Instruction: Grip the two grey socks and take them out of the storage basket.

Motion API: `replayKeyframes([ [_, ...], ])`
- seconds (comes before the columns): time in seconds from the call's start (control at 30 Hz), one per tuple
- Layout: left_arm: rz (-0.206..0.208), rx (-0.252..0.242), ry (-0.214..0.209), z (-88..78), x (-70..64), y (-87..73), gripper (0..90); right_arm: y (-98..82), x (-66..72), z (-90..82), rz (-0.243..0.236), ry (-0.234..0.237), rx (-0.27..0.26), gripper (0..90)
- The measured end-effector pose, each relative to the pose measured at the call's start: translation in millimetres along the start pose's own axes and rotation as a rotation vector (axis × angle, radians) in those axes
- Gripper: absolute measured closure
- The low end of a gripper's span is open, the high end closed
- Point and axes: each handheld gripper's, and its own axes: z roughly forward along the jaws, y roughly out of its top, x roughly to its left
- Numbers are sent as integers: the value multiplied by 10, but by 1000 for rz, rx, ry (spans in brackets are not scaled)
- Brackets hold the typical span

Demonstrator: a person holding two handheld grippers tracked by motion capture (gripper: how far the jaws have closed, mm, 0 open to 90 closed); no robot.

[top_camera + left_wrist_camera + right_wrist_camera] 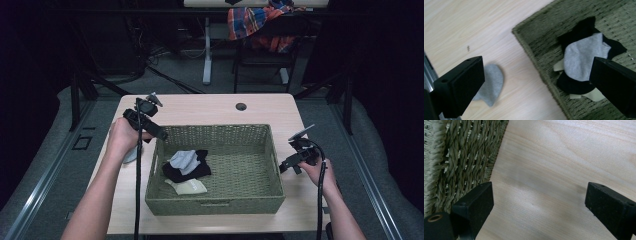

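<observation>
A green woven basket (215, 129) stands in the middle of the wooden table (200, 105). Inside it a light grey sock (184, 160) lies on a black sock (195, 172), with a cream sock (190, 187) in front. Another grey sock (131, 155) lies on the table left of the basket, partly behind the person's left hand. My left gripper (159, 132) hovers over the basket's back left corner, open and empty. In the left gripper view the table sock (491, 85) and the basket's grey sock (584, 57) lie below the wide jaws. My right gripper (291, 168) stands open and empty over bare table right of the basket.
The basket wall (461, 157) is close on the left in the right gripper view. A round cable hole (241, 106) sits near the table's far edge. Behind the table stands a chair with a plaid cloth (255, 22). Cables trail from both grippers toward the front edge.
</observation>
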Motion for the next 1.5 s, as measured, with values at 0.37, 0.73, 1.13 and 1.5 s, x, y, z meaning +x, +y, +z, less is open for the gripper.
replayKeyframes([
  [0.37, 35, 4, -35, 208, -212, 90, 2, -2, -8, -7, -1, 1, 6, 80],
  [0.73, 56, 20, -71, 435, -403, 115, 6, -10, 3, 5, 14, 4, -15, 80],
  [1.13, 101, 67, -136, 675, -602, 145, 209, -3, -3, -2, -1, 1, 5, 80],
  [1.5, 152, 138, -168, 861, -730, 148, 437, -4, -2, -2, -3, 1, 6, 81],
])
